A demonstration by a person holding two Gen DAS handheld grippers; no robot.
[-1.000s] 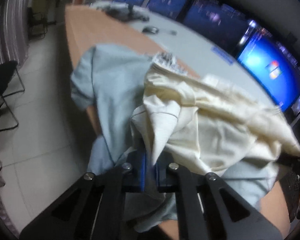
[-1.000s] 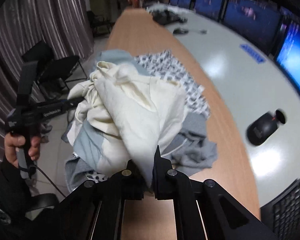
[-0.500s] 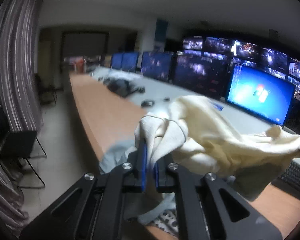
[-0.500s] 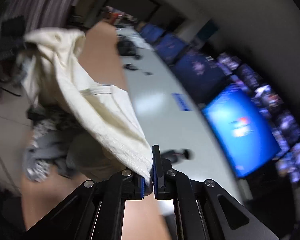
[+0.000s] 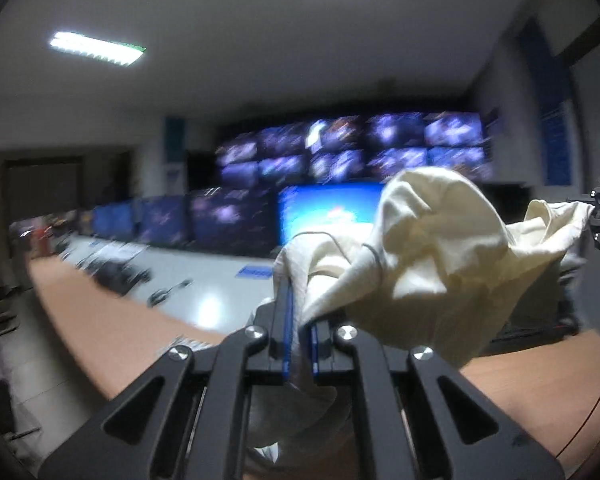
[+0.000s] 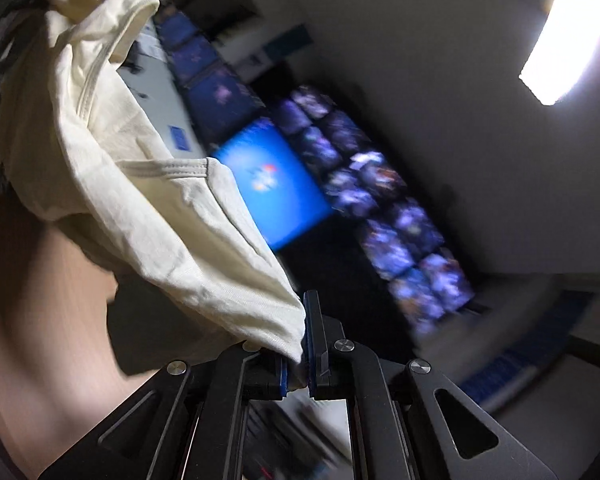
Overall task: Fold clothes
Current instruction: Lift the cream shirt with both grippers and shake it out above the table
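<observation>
Above the long wooden table point(image 5: 112, 332), with the bank of monitors point(image 5: 340, 156) behind, I have the cream T-shirt point(image 5: 432, 264) hanging bunched in the air between my two tools. My left gripper point(image 5: 299, 336) is clamped on one bit of its fabric, my right gripper point(image 6: 296, 354) pinches another edge. I judge the task barely begun: nothing is spread flat yet, no fold made, and laying it out comes first.
</observation>
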